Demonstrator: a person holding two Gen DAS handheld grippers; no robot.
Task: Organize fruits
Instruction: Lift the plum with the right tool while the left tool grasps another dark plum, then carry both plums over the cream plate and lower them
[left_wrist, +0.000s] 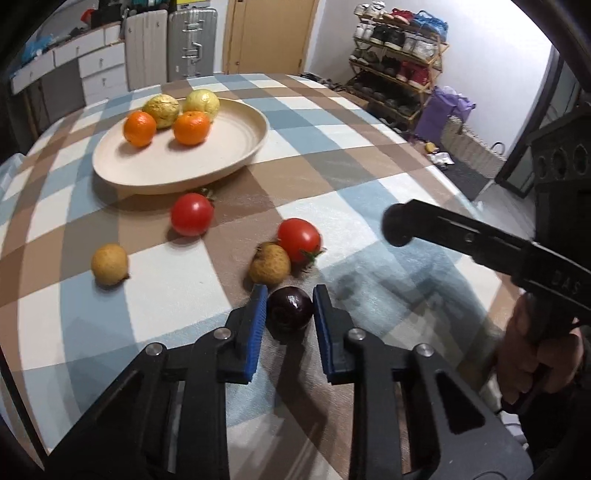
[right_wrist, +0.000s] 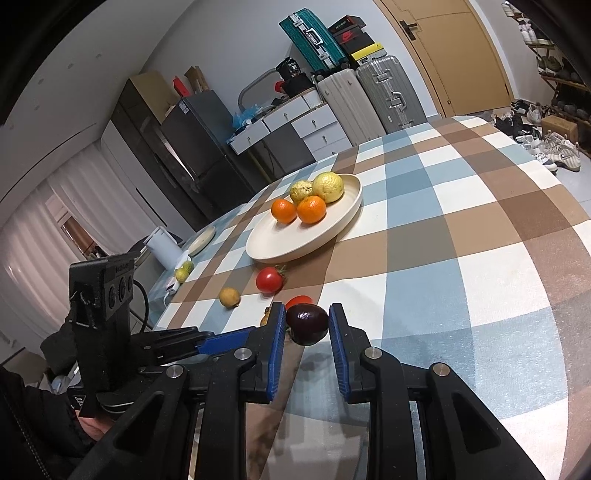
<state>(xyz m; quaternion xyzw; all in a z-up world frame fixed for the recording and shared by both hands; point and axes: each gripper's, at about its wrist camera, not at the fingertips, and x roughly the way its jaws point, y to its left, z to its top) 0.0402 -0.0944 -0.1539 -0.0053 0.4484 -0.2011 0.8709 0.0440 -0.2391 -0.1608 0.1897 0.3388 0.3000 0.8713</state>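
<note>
Fruits half sorted: 4 sit on the plate (left_wrist: 236, 162), 5 wait on the counter (left_wrist: 369, 155), my left jaws open around the dark plum (left_wrist: 290, 308), gripping nothing.

— How many fruits sit on the plate (left_wrist: 236, 162)?
— Four: two oranges (left_wrist: 139, 128) (left_wrist: 191, 127) nearer, two yellow-green guavas (left_wrist: 161, 110) (left_wrist: 202, 103) behind.
— And loose on the checked cloth (left_wrist: 369, 155)?
— Two red tomatoes (left_wrist: 192, 214) (left_wrist: 299, 239), two small tan fruits (left_wrist: 109, 264) (left_wrist: 269, 263), one dark purple fruit (left_wrist: 290, 308).
— Grippers?
— Two.
</note>
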